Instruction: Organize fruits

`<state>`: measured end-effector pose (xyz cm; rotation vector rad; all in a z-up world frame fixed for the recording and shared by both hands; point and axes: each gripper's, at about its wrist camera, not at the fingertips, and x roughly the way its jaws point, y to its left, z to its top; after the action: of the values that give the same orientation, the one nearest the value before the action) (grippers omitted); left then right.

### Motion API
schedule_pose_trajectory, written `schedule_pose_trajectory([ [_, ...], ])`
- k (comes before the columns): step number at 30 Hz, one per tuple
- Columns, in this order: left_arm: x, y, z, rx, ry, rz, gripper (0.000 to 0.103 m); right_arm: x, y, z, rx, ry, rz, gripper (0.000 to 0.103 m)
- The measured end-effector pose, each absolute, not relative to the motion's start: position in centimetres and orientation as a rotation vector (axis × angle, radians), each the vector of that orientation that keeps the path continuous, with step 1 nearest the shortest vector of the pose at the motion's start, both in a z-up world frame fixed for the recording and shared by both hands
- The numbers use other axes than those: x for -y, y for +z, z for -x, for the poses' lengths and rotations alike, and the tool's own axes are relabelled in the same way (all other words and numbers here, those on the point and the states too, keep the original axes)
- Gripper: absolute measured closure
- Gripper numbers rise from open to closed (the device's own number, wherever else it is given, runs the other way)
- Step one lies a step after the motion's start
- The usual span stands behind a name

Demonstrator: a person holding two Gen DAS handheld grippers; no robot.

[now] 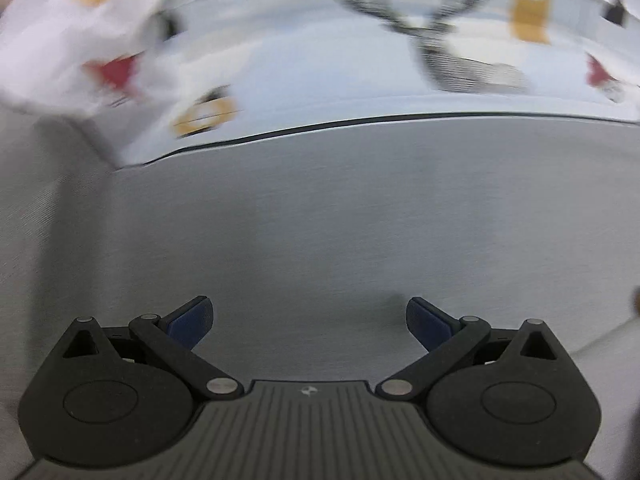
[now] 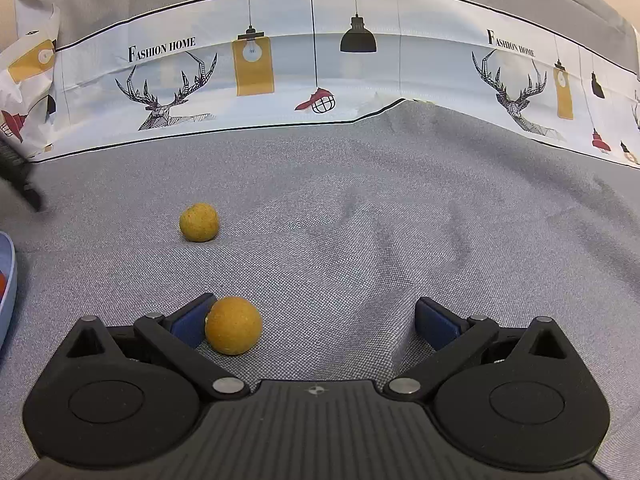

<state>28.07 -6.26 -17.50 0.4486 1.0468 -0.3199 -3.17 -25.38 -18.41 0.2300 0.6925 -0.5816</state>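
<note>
In the right wrist view an orange round fruit (image 2: 233, 325) lies on the grey cloth, touching the inner side of the left finger (image 2: 191, 323) of my right gripper (image 2: 316, 322), which stands open around it. A second, yellower round fruit (image 2: 199, 222) rests farther ahead to the left. The rim of a pale blue plate (image 2: 9, 280) shows at the left edge with something red in it. My left gripper (image 1: 309, 320) is open and holds nothing; its view is motion-blurred and shows no fruit.
A printed cloth band with deer, lamps and "FASHION HOME" lettering (image 2: 312, 68) runs across the back of the grey cloth (image 2: 380, 240). A dark object (image 2: 24, 184) pokes in at the left. The blurred patterned band (image 1: 320, 60) appears in the left wrist view too.
</note>
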Motion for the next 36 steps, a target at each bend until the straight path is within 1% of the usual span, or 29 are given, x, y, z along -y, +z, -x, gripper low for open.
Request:
schedule_pose_trajectory([
  [2,3.2,-18.3,-29.4,-1.047,-0.286,-0.414,0.0,25.3,-18.4,3.1,-0.693,-0.583,-0.226,0.0],
  [5,-0.4,-18.9,-31.1,-1.061,-0.331,-0.243,0.0,25.3,-18.5,3.1,-0.692,-0.585,-0.221,0.0],
  [6,-0.7,-18.9,-31.3,-1.049,-0.34,-0.231,0.0,25.2,-18.5,3.1,-0.692,-0.586,-0.219,0.0],
  [10,-1.2,-19.1,-31.2,-0.986,-0.411,-0.284,0.0,25.2,-18.5,3.1,-0.692,-0.587,-0.218,0.0],
  [15,-1.8,-20.0,-29.6,-0.859,-0.441,-0.265,0.0,25.1,-18.4,3.1,-0.693,-0.59,-0.213,0.0],
  [24,-2.9,-21.1,-27.7,-0.689,-0.48,-0.227,0.0,25.2,-18.3,3.3,-0.695,-0.58,-0.224,0.0],
  [27,-3.2,-21.3,-27.3,-0.662,-0.485,-0.211,0.0,25.3,-18.3,3.3,-0.696,-0.579,-0.225,0.0],
  [36,-3.1,-21.2,-27.4,-0.66,-0.485,-0.214,0.0,25.3,-18.3,3.3,-0.696,-0.579,-0.225,0.0],
])
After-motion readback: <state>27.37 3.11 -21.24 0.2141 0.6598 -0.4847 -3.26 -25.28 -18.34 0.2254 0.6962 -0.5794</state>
